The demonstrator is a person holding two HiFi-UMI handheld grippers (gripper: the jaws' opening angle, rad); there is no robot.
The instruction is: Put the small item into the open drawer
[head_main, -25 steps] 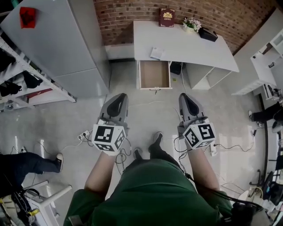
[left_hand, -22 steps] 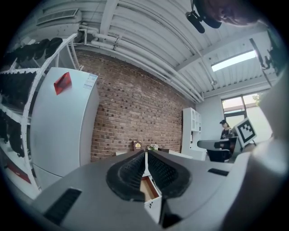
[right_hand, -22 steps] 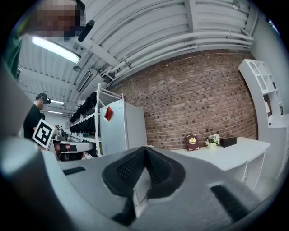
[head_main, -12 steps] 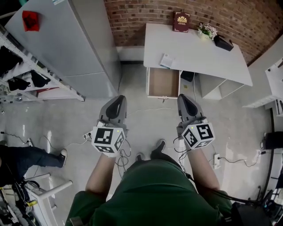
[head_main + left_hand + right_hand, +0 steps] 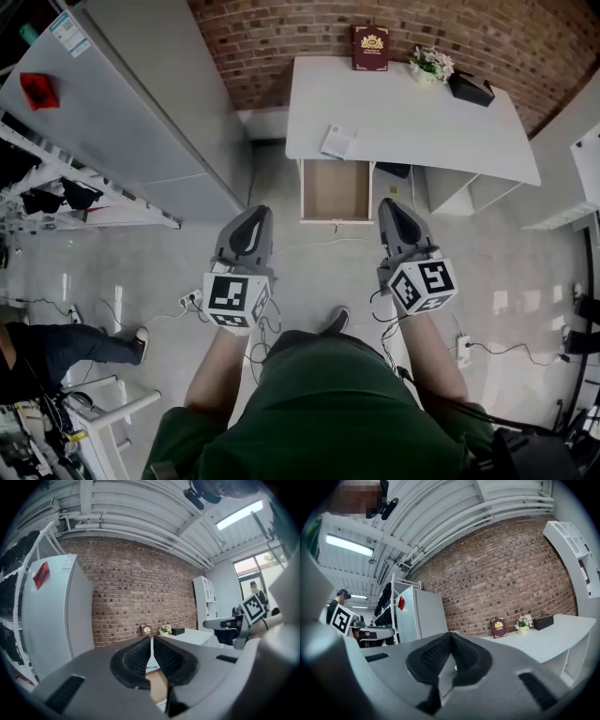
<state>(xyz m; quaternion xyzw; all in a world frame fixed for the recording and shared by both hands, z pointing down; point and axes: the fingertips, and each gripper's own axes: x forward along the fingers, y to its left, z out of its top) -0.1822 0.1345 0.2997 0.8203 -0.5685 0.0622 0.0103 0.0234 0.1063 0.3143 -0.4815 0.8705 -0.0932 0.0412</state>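
Your kit, as seen from the head view: one green top point(image 5: 323, 412) filling the frame at 6 o'clock, forearms uncovered; one dark shoe point(image 5: 335, 321) at 12 o'clock of it. Your left gripper point(image 5: 251, 214): grey moulded shell narrowing to a rounded nose, black ribbed pads, and at its 6 o'clock end the left marker cube point(image 5: 234, 298), white with black squares. Your right gripper point(image 5: 391, 206): same build, with the right marker cube point(image 5: 424, 284). Thin dark cables point(image 5: 260, 330) hang under both cubes.

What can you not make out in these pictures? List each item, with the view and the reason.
- Small item on the desk, head view: too small to identify.
- Drawer, left gripper view: mostly hidden behind the left gripper.
- Bystander, head view: cut off by the left edge.
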